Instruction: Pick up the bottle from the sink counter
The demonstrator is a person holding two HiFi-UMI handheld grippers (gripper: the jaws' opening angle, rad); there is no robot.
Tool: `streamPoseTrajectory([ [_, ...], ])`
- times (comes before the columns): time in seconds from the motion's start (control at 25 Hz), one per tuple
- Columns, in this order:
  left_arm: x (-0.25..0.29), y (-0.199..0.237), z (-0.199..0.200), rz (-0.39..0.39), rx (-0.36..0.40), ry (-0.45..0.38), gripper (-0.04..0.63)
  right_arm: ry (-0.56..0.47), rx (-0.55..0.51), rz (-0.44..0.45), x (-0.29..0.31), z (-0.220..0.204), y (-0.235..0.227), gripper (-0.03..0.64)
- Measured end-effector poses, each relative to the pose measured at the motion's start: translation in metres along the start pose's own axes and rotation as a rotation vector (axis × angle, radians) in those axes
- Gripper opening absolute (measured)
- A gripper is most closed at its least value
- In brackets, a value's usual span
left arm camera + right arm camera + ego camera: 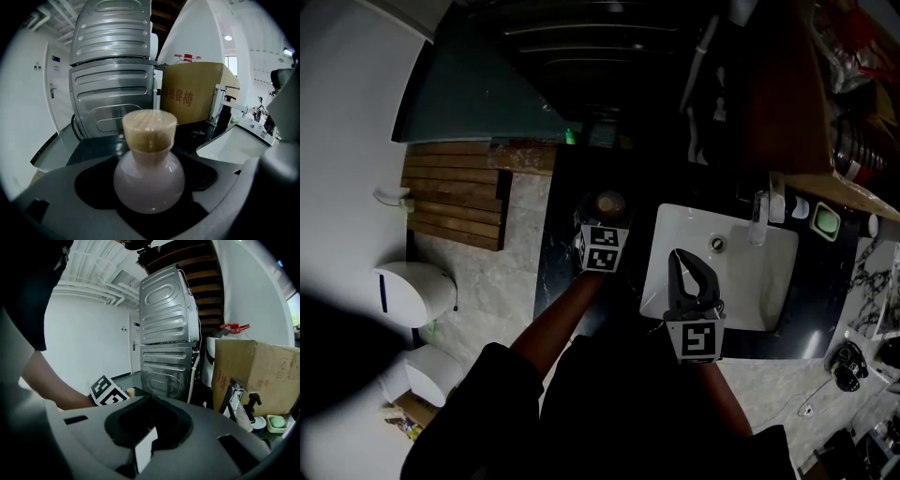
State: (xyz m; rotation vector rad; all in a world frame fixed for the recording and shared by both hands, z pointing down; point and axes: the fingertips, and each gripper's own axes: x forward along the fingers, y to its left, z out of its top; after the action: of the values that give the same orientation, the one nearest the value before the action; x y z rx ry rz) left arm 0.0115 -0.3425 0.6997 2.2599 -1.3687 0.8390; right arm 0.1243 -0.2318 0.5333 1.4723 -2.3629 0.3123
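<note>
A round pale pink bottle [149, 180] with a cork stopper [150, 129] stands upright in the left gripper view, its belly inside the recess of the grey jaws. In the head view the bottle [610, 202] shows over the dark counter [561, 272], just ahead of my left gripper [606, 221], which is shut on it. Whether the bottle rests on the counter is hidden. My right gripper [678, 255] hovers over the near left part of the white sink [750, 281]. It is shut [150, 401] with nothing in it.
A tap [759, 217] and a green soap in a dish [825, 221] stand behind the sink. Stacked silver machines [112, 70] and a cardboard box [197, 91] lie beyond the counter. A wooden slat mat [455, 202] and white bins [412, 291] are on the floor to the left.
</note>
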Motion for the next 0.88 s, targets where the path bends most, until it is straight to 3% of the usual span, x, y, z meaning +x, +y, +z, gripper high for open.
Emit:
streamPoseTrajectory([
  [0.36,0.004,0.001,-0.007,-0.019,0.016,0.027,0.396,-0.017,0.018,-0.011,-0.001,0.001,0.000,0.038],
  [0.6,-0.008,-0.008,-0.006,-0.101,0.021,-0.021,0.394,-0.020,0.078,-0.034,-0.008,-0.003,-0.003,0.038],
  [0.88,-0.038,-0.014,-0.007,-0.126,-0.002,-0.050,0.394,-0.041,0.086,-0.070,-0.019,0.008,0.000,0.038],
])
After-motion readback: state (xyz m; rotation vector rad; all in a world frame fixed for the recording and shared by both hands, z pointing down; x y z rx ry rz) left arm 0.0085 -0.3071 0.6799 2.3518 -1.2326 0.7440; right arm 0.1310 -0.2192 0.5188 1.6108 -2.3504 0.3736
